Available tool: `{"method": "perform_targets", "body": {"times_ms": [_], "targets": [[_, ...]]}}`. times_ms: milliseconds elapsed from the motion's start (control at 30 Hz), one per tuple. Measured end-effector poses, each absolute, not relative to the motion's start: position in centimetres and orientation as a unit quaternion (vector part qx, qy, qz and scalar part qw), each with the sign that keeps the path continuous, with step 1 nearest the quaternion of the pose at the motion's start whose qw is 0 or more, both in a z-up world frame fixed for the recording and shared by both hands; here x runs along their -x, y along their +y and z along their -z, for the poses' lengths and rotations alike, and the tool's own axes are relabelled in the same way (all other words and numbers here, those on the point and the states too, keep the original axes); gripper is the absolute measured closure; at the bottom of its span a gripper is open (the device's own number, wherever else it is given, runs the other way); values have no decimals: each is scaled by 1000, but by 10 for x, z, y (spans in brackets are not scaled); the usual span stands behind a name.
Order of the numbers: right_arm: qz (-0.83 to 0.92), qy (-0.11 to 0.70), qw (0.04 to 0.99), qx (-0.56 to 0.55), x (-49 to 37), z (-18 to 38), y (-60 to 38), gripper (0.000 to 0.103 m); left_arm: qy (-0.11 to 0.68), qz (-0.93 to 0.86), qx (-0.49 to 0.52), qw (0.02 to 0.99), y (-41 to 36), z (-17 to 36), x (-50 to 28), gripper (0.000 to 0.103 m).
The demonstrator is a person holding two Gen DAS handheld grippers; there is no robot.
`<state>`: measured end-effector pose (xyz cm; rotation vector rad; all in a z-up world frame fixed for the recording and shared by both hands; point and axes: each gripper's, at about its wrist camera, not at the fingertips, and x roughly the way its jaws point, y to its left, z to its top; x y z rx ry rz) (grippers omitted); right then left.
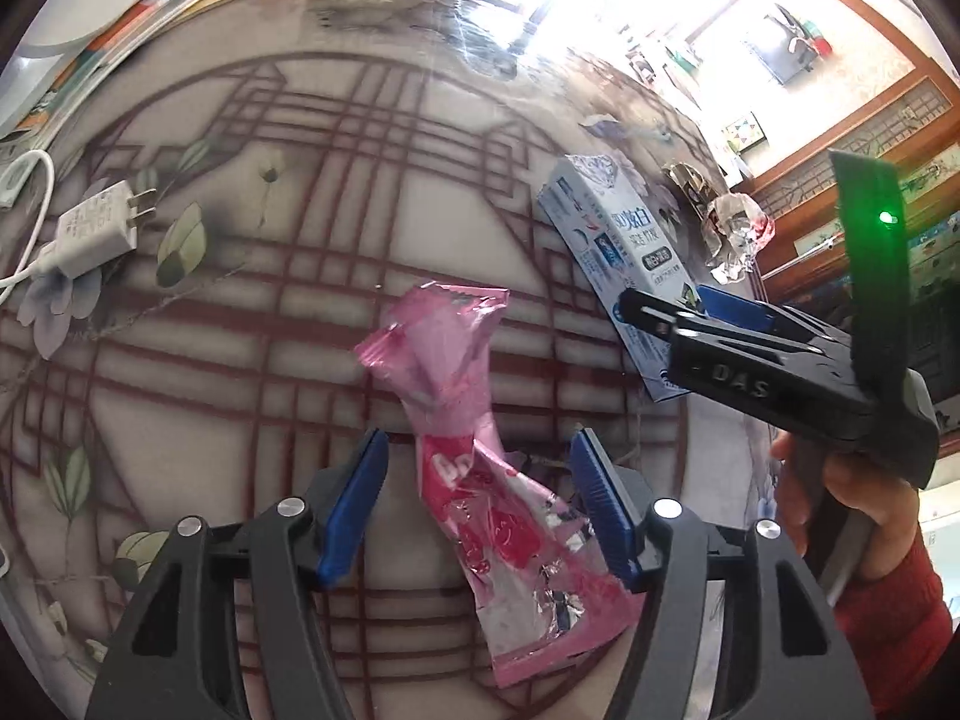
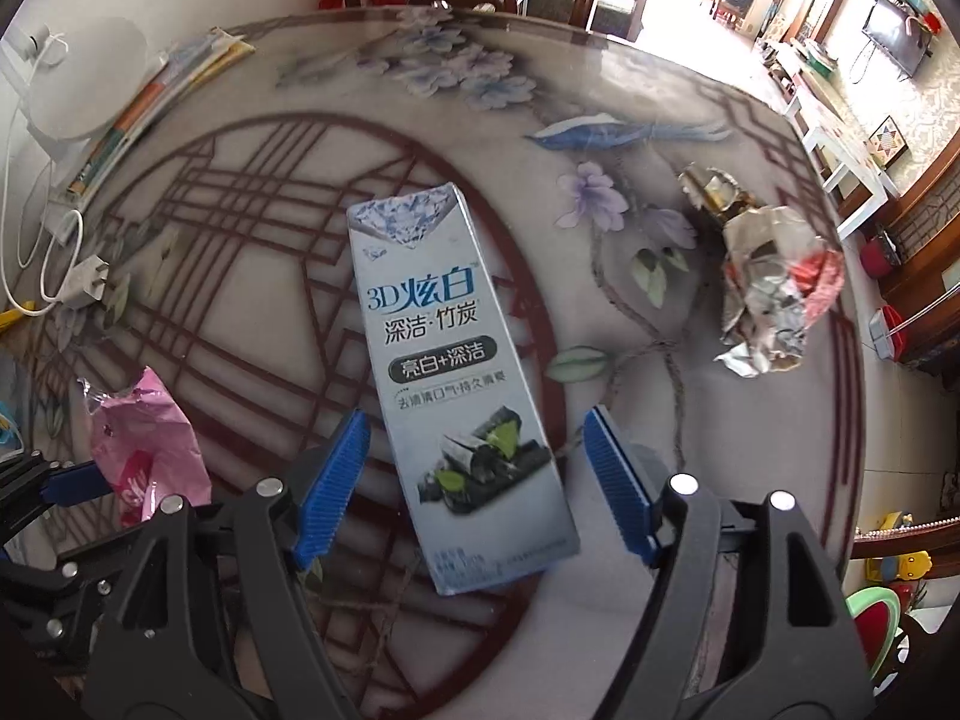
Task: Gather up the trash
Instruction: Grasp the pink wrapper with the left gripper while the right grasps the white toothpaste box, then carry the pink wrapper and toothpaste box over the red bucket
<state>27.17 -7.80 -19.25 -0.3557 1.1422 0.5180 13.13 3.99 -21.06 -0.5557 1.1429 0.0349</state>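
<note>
A pink snack wrapper (image 1: 456, 396) lies on the patterned glass table (image 1: 252, 312), its lower part between the fingers of my left gripper (image 1: 480, 444). That gripper is open and its blue pads stand clear of the wrapper on both sides. A grey-blue toothpaste box (image 2: 444, 360) lies flat on the table between the spread fingers of my right gripper (image 2: 477, 420), which is open and not touching it. The left wrist view shows the right gripper (image 1: 678, 306) over the box (image 1: 606, 240), held by a hand in a red sleeve. A crumpled foil wrapper (image 2: 768, 288) lies to the right.
A white charger with cable (image 1: 96, 228) lies at the left. Books and papers (image 1: 138, 18) are stacked at the far left corner beside a white round lamp base (image 2: 84, 84). A small gold scrap (image 2: 711, 186) sits behind the foil wrapper. A wooden chair stands behind the table.
</note>
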Motion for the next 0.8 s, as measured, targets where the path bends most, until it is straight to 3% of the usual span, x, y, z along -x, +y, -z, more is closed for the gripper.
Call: {"method": "perform_targets", "body": {"times_ms": [67, 100, 133, 200, 800], "targets": [[-239, 536, 793, 164, -272, 197, -78, 34, 539, -14, 252, 804, 36, 214, -133, 45], [-240, 540, 790, 163, -271, 198, -80, 39, 542, -12, 251, 802, 34, 215, -134, 56], [-244, 544, 787, 160, -269, 199, -81, 49, 544, -4, 254, 800, 31, 217, -135, 79], [-245, 540, 789, 159, -263, 197, -85, 52, 545, 4, 257, 798, 26, 218, -134, 86], [-220, 499, 838, 27, -155, 117, -171, 55, 488, 14, 200, 850, -10, 157, -103, 91]]}}
